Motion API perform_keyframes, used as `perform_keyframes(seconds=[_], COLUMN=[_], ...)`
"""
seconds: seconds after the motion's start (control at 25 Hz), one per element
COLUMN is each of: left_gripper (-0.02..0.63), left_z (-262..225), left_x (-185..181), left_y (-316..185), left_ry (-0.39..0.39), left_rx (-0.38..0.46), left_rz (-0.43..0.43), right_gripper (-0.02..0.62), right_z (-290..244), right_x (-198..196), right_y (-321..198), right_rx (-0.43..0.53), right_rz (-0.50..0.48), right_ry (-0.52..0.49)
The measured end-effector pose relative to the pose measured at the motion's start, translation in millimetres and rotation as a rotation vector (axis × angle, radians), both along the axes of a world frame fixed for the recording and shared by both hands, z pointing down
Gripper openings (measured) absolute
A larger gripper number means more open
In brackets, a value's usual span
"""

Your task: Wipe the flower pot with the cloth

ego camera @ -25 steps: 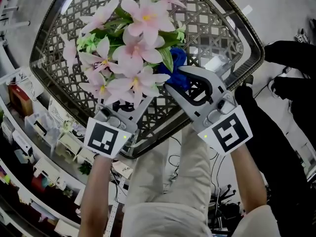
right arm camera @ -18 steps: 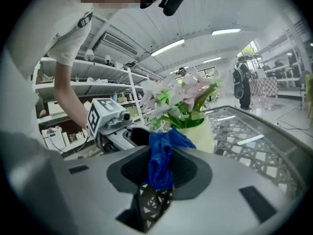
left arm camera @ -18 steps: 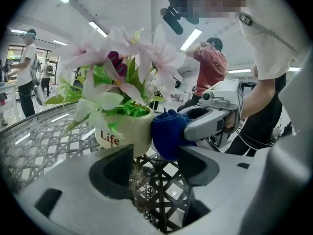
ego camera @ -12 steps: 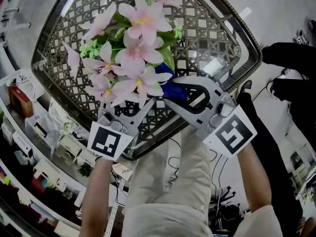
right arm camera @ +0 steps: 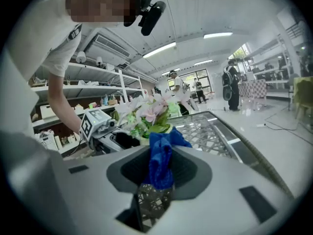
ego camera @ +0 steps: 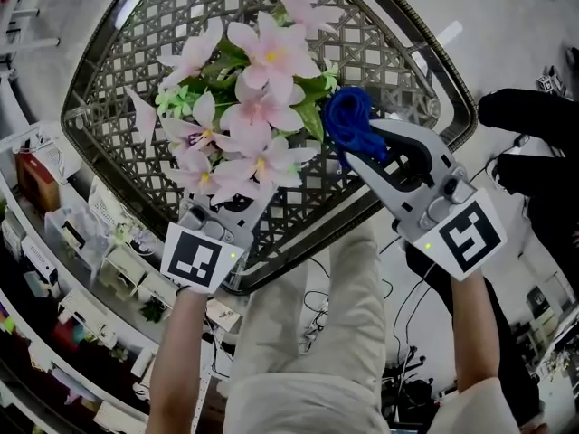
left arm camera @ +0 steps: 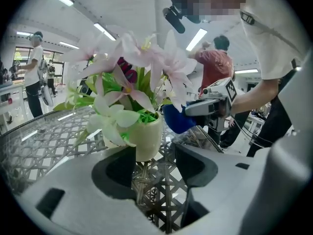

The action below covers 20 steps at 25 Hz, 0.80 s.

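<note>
In the head view, the flowers (ego camera: 244,125) are standing near the middle of the desk (ego camera: 389,52), and the right gripper (ego camera: 359,147) is clamping the blue cloth (ego camera: 353,123) just beside them.

In the left gripper view, the flower pot (left arm camera: 146,137), holding these flowers, is standing between the jaws of the left gripper (left arm camera: 154,163). The jaws have just been closing slightly but are not pressing on it. The pot is looking light, smooth and top-heavy, so I would be gripping it low on the wall.

In the right gripper view, the soft cloth is hanging bunched between the closed jaws.

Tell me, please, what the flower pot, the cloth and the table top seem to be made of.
Flower pot: smooth, faintly glossy cream, plastic or glazed ceramic.
Cloth: soft blue fabric, bunched folds.
Table top: woven cane-like lattice, perhaps under glass, given reflections.
</note>
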<state>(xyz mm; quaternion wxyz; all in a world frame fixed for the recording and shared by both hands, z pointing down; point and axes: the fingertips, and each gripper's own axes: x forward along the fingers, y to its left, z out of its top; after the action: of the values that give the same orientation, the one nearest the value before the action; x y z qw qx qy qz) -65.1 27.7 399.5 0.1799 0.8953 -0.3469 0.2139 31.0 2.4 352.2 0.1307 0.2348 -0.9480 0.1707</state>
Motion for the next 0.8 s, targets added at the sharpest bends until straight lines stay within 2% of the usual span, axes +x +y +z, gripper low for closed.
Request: perform_keyframes(seconds=[0.28,0.64,0.8], left_gripper=[0.13,0.104,0.103], left_z=[3,4,4], left_x=[-11,-13,-14], left_y=[-13,-17,-17], left_ry=[-0.044,-0.064,-0.068], left_rx=[0.031,0.042,0.046], left_rz=[-0.048,-0.063,-0.072], right_gripper=[0.121,0.121,0.12], right_z=[6,13,8], right_x=[-7,-33,-54], right_y=[-50,-100,-109], right_rx=[0.056,0.086,0.128], right_rz=[-0.015,-0.013,-0.073], right_ry=[-0.012,-0.072,-0.072])
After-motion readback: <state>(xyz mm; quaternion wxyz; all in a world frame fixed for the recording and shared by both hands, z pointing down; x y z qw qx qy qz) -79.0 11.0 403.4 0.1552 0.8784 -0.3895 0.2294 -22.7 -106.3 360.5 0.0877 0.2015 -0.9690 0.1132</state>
